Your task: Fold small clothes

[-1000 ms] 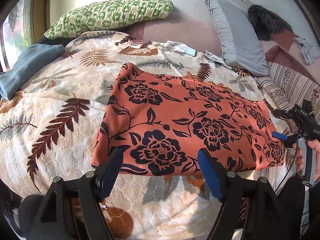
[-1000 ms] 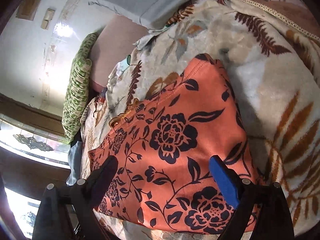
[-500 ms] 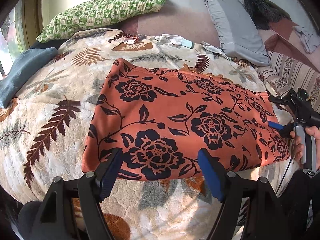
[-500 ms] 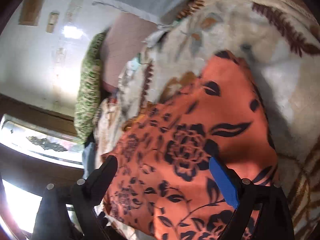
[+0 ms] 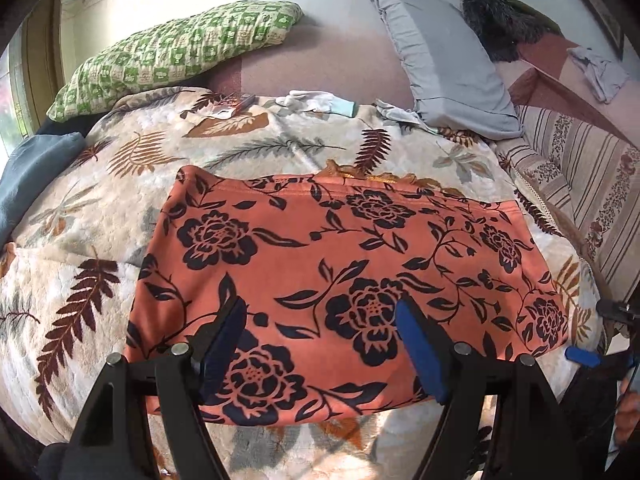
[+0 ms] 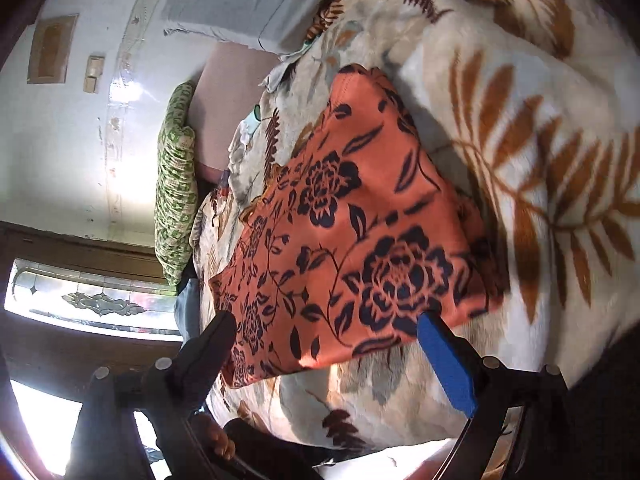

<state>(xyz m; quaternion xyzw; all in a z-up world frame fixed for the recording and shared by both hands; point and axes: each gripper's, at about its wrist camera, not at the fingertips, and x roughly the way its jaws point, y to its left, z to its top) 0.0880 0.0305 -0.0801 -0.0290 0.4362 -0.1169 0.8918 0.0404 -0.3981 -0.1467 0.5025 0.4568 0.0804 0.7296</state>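
Observation:
An orange garment with a dark floral print point(image 5: 344, 276) lies folded flat as a wide rectangle on the leaf-patterned blanket point(image 5: 80, 240). My left gripper point(image 5: 320, 316) is open and empty, hovering over the garment's near edge left of its middle. My right gripper point(image 6: 324, 328) is open and empty, tilted, just off the garment's point(image 6: 352, 240) near right corner. The right gripper also shows at the right edge of the left wrist view point(image 5: 600, 332).
A green checked pillow point(image 5: 176, 60) and a grey pillow point(image 5: 444, 60) lean at the head of the bed. Small white clothes point(image 5: 320, 102) lie near them. A blue cloth point(image 5: 28, 176) lies at the left. A striped cover point(image 5: 580, 184) is at the right.
My left gripper has moved forward over the garment's near edge. My right gripper has drawn back off the garment toward its near right corner. Both stay open.

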